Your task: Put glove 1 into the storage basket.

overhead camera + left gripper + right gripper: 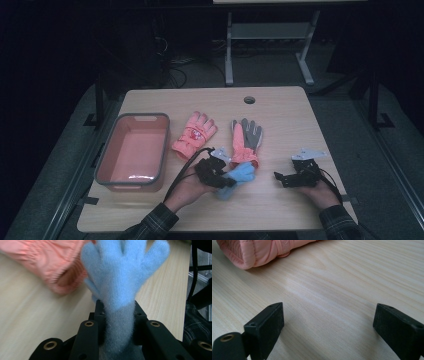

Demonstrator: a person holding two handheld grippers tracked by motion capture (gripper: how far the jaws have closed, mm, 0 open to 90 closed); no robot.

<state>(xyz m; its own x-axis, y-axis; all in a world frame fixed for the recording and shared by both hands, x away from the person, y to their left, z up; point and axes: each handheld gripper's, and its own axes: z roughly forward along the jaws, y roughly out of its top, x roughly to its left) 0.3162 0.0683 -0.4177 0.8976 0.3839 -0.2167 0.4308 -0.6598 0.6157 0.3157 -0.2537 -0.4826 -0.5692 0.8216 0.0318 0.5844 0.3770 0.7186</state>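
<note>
A fuzzy light-blue glove (244,173) is lifted a little off the table near its front middle. My left gripper (226,181) is shut on it. In the left gripper view the black jaws pinch the blue glove (120,282) at its cuff, and its fingers spread away from the left gripper (118,323). Just behind lies a pink-and-grey glove (246,141), whose pink cuff (60,272) is close by. A second pink glove (194,133) lies to the left. My right gripper (280,178) rests low at the front right; the right gripper (328,322) is open over bare wood.
A pink bin (106,159) with a grey rim stands at the table's left side. A pink glove cuff (254,252) lies beyond the right jaws. A round cable hole (249,99) sits near the far edge. Dark floor and a desk frame (270,35) lie behind.
</note>
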